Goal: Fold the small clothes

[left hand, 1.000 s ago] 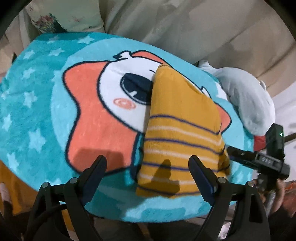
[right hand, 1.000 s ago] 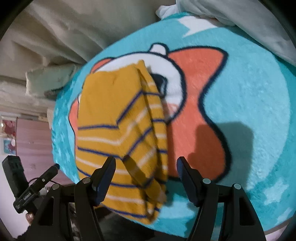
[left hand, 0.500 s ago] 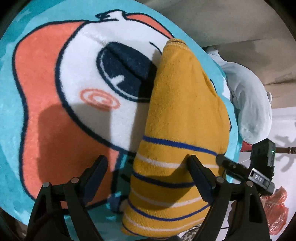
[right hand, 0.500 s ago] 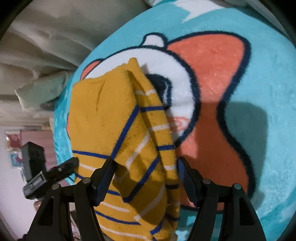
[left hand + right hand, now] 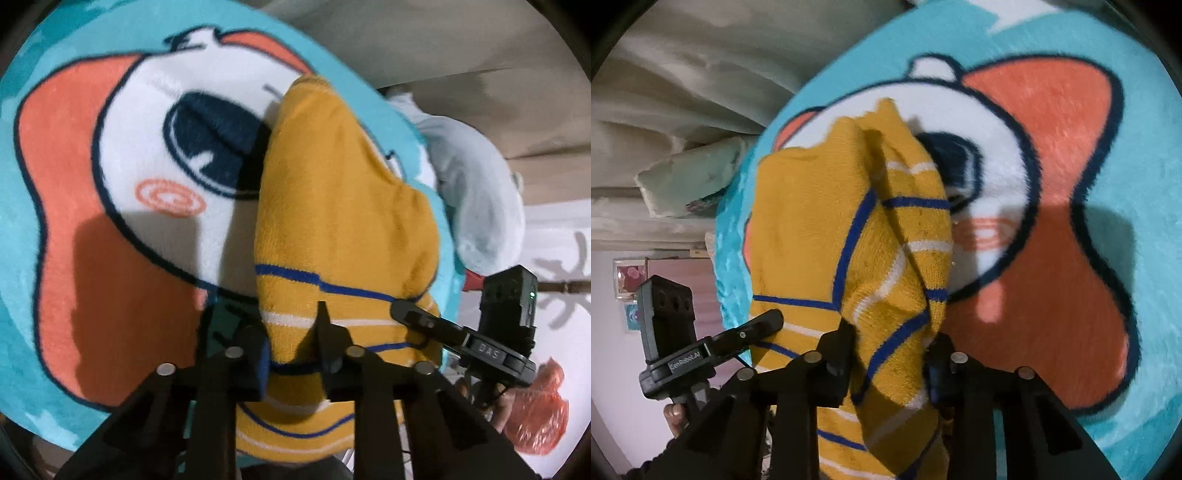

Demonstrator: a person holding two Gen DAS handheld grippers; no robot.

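Both grippers, wide a second ago, now pinch the yellow striped garment's point(image 5: 343, 206) near hem: left gripper point(image 5: 291, 354); right gripper point(image 5: 890, 358); I judge the next fold over the blanket point(image 5: 74, 236) can begin.

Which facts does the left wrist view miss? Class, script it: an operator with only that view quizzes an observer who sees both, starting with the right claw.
Observer: The right claw is shut on the garment's near edge.
Operator: Does the garment lie flat there?
Observer: No, a striped fold rises along its right side.
Operator: Anything beyond the blanket?
Observer: A pale green pillow lies by the blanket's far left edge.
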